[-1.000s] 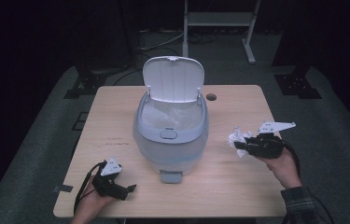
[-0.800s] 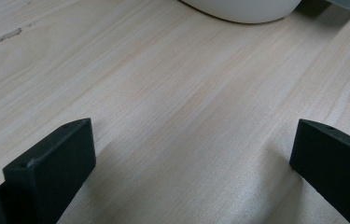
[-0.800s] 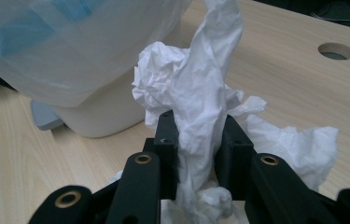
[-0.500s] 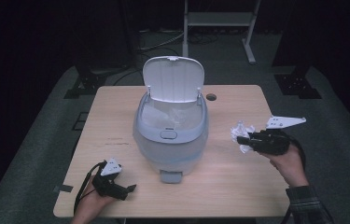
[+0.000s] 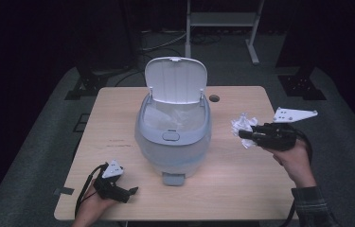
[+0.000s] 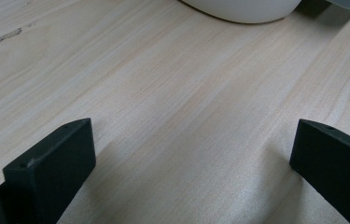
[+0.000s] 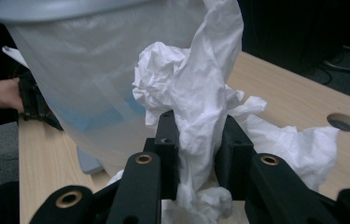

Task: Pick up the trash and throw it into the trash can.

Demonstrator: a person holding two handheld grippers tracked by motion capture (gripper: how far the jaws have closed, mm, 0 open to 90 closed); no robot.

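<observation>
A pale blue-grey pedal bin stands mid-table with its white lid flipped up; its translucent wall looms in the right gripper view. My right gripper hovers right of the bin, shut on a crumpled white paper tissue; the tissue bulges up between the black jaws. My left gripper lies low near the front left of the table, open, with bare wood between its fingers. The bin's base sits just beyond them.
The bin's foot pedal sticks out toward the front edge. A cable hole pierces the light wood table behind the bin. A metal stand rises on the dark floor beyond.
My right gripper has risen with the crumpled tissue and shifted slightly right. The left gripper has stayed put.
</observation>
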